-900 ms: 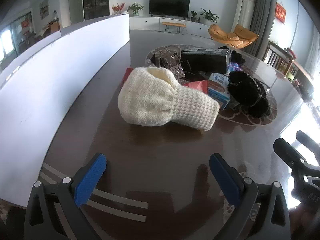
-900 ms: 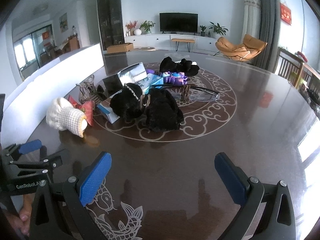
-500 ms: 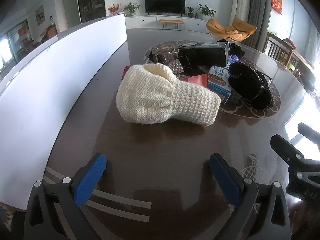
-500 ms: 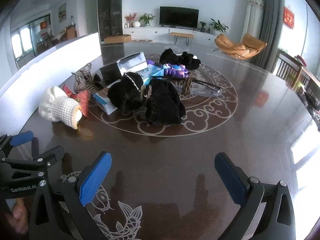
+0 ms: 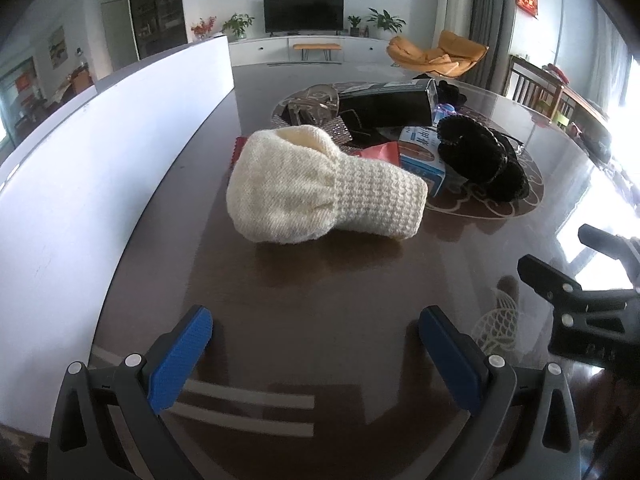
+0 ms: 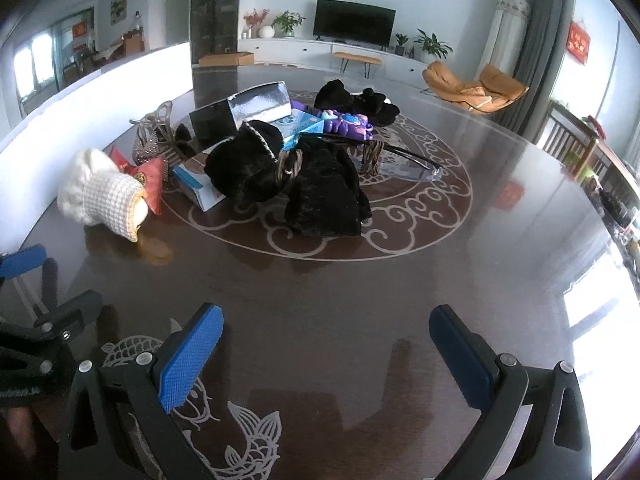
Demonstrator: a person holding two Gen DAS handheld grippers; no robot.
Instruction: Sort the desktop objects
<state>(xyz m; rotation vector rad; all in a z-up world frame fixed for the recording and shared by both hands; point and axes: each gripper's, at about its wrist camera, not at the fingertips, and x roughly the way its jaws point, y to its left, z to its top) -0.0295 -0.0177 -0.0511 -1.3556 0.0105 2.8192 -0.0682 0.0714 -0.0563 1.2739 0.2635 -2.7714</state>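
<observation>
A cream knitted hat (image 5: 320, 192) lies on the dark table straight ahead of my left gripper (image 5: 316, 344), which is open and empty, a short way from it. The hat also shows at the left in the right wrist view (image 6: 100, 196). Behind it sits a pile: a red pouch (image 6: 150, 182), a blue-white box (image 5: 420, 156), a black box (image 5: 386, 108), black furry items (image 6: 288, 176), a purple toy (image 6: 348, 126) and glasses (image 6: 400, 160). My right gripper (image 6: 326, 348) is open and empty over the near table.
A long white board (image 5: 100, 160) runs along the table's left edge. The right gripper's body (image 5: 580, 304) shows at the right of the left wrist view. A clear high-heeled shoe (image 6: 154, 136) stands behind the hat. Chairs and a room lie beyond the far edge.
Both grippers have drifted slightly; the hat and pile sit a little lower and nearer in the views. Both grippers stay open. No object has moved.
</observation>
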